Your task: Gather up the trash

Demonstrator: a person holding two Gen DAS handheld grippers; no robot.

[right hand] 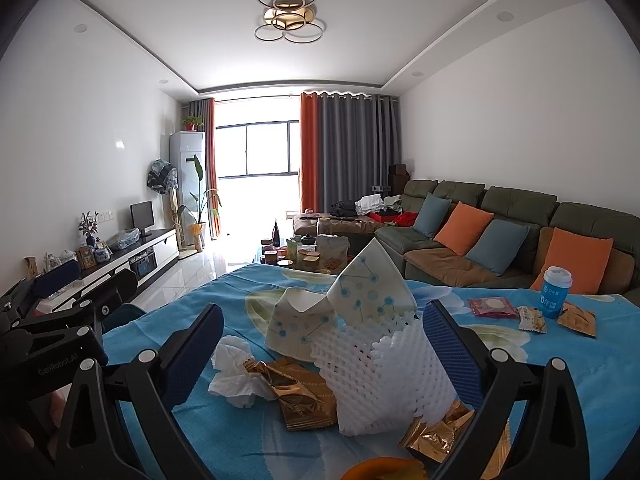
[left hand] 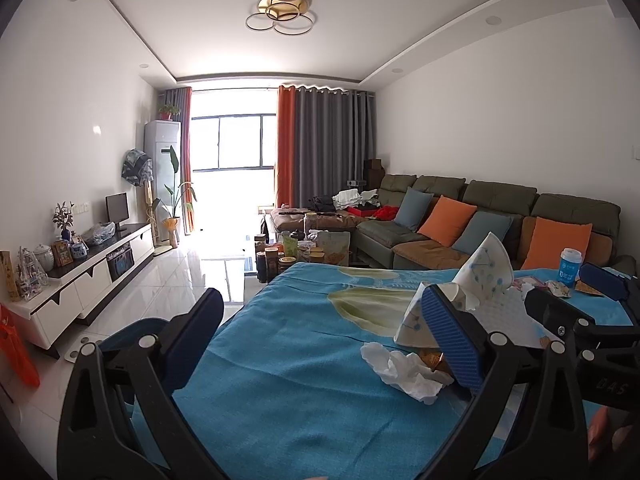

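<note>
Room: living rm w/ white walls, ring lamp (right hand: 289, 10) on ceiling, window (right hand: 258, 148) straight ahead behind grey/orange curtains. Green sofa (right hand: 500, 232) w/ orange + blue cushions lies ahead-right of both grippers; white TV unit (left hand: 84, 276) ahead-left on glossy tile floor. Low table w/ jars beyond the far edge of the surface, contents too small to ID.

Surface: blue cloth (left hand: 288, 344) w/ pale flower print covers the work top, under both grippers.

Hidden/cut off: orange item at bottom edge of right view cut off, can't ID. Left gripper's right finger covers part of the pile in left view. Red-orange bag at far left edge of left view partly out of frame.

Trash: pile sits between the right gripper's fingers and just ahead. White foam net (right hand: 384, 376) upright, largest; printed paper box (right hand: 360, 292) torn open, just behind it; crumpled tissue (right hand: 236, 372) left of net; gold wrappers (right hand: 300, 392) lying flat, touching tissue and net. Further ahead-right: blue cup (right hand: 556, 292) upright, red packet (right hand: 492, 307), small snack wrappers beside cup.

Right gripper (right hand: 320, 360): wide, fingers either side of net, not gripping.
Left gripper (left hand: 320, 336): wide, holding nothing; pile is by its right finger.
</note>
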